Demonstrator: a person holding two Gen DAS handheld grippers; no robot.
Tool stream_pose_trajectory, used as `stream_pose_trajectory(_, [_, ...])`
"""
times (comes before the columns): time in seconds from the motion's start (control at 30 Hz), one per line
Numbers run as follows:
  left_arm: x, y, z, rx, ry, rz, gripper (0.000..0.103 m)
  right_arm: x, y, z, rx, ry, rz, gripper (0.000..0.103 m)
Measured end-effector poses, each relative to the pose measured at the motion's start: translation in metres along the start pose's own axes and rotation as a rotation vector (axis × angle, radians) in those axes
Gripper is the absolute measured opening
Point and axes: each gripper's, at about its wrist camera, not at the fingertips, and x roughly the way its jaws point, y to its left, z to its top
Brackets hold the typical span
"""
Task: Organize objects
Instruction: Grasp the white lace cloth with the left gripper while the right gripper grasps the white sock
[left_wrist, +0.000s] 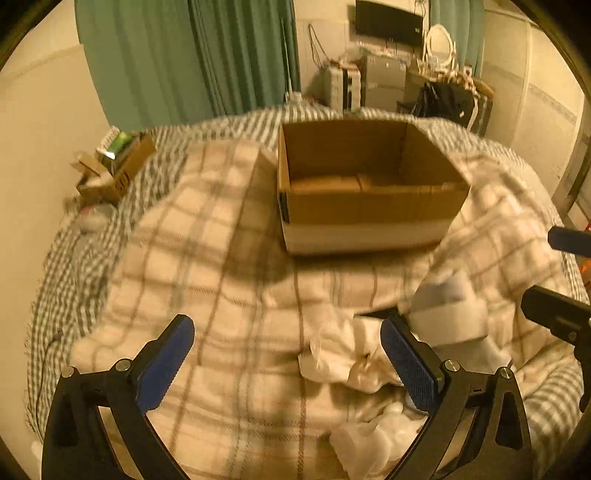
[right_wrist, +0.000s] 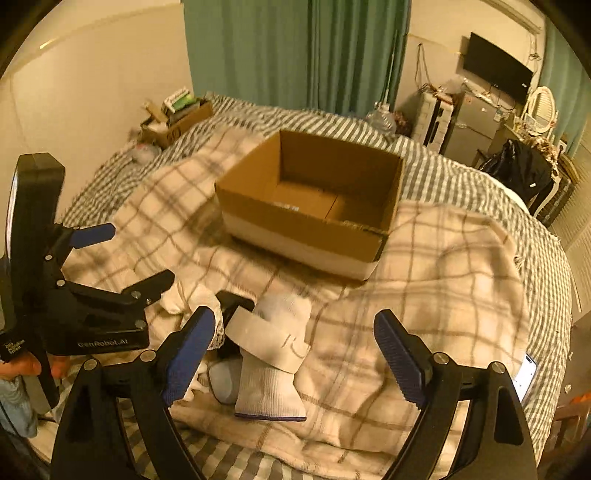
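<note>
An open cardboard box (left_wrist: 369, 206) (right_wrist: 314, 218) stands on a plaid blanket on the bed, with nothing visible inside. A pair of white socks with a paper band (right_wrist: 271, 354) (left_wrist: 447, 314) lies in front of it, beside crumpled white socks (left_wrist: 351, 358) (right_wrist: 192, 295). My left gripper (left_wrist: 288, 365) is open over the blanket, its right finger next to the socks; it also shows in the right wrist view (right_wrist: 136, 254). My right gripper (right_wrist: 295, 358) is open, the banded socks lying between its fingers. Its fingers (left_wrist: 554, 295) show at the left wrist view's right edge.
A smaller cardboard box with items (right_wrist: 177, 118) sits at the bed's far left corner by the wall. Green curtains (right_wrist: 295, 51), a TV (right_wrist: 495, 70) and cluttered furniture (right_wrist: 461, 122) stand beyond the bed. A phone (right_wrist: 526, 373) lies at the bed's right edge.
</note>
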Motion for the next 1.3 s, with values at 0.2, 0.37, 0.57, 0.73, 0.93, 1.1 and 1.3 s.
stream_pose_trajectory(0.2, [0.017,-0.005,-0.009,0.020,0.043,-0.025,0.103,0.027,-0.002,-0.009,0.009,0.091,-0.001,0.088])
stream_pose_trajectory(0.37, [0.032,-0.015,-0.021,0.060,0.081,-0.047,0.103,0.041,-0.004,-0.014,0.014,0.137,-0.006,0.088])
stream_pose_trajectory(0.57, [0.047,-0.024,-0.029,0.089,0.126,-0.102,0.097,0.048,-0.002,-0.017,0.012,0.173,-0.010,0.088])
stream_pose_trajectory(0.73, [0.053,-0.024,-0.029,0.068,0.154,-0.222,0.029,0.057,-0.001,-0.022,-0.003,0.206,-0.006,0.088])
stream_pose_trajectory(0.93, [0.033,-0.010,-0.020,0.023,0.096,-0.294,0.020,0.067,0.003,-0.033,0.004,0.280,0.041,0.088])
stream_pose_trajectory(1.1, [0.020,-0.004,-0.014,0.019,0.056,-0.301,0.020,0.081,0.010,-0.042,-0.013,0.364,0.100,0.043])
stream_pose_trajectory(1.3, [0.021,-0.002,-0.013,0.017,0.058,-0.313,0.020,0.065,0.006,-0.038,-0.006,0.356,0.116,0.024])
